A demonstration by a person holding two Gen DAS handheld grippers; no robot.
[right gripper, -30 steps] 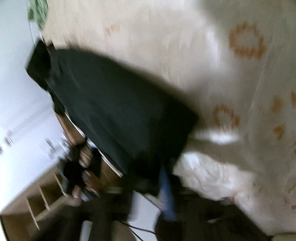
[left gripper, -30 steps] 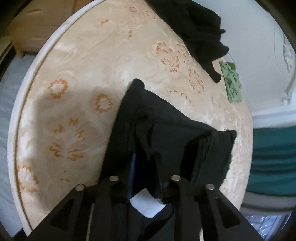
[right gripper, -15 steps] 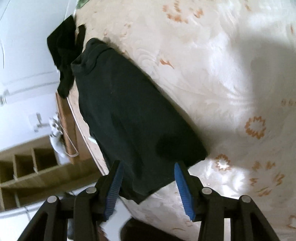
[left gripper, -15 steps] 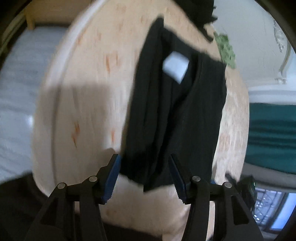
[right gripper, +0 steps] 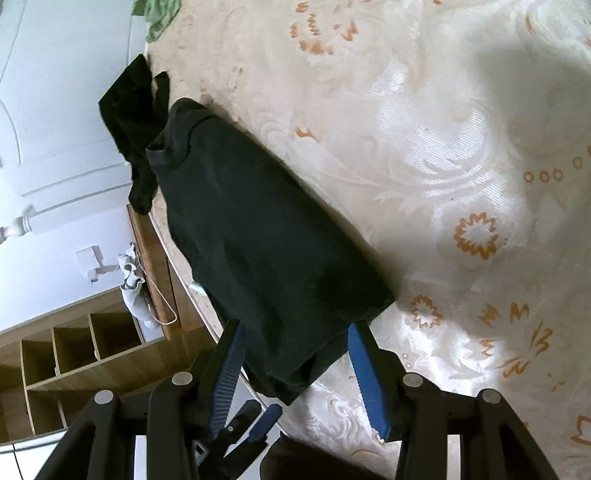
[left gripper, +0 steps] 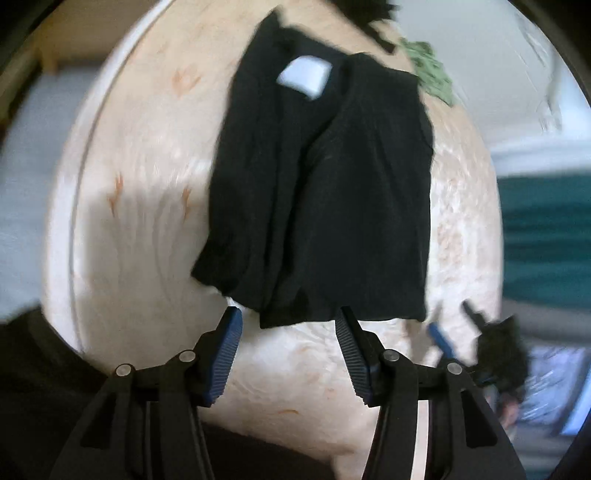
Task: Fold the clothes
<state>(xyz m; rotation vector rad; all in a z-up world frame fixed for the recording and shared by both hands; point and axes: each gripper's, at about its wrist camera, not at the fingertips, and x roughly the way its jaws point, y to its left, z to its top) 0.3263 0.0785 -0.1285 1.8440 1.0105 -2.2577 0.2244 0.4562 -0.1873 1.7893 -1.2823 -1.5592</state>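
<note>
Shirt (left gripper: 321, 192), mid-frame on bed (left gripper: 140, 166): soft, light, limp, folded lengthwise. Left tool (left gripper: 288, 325) and right tool (right gripper: 295, 336) both apart, empty. Grip hem corners.

Cream floral bed (right gripper: 461, 155) w/ folded black shirt (right gripper: 258, 240), 2nd black garment (right gripper: 133, 122) & green cloth (right gripper: 159, 14) on top.
</note>
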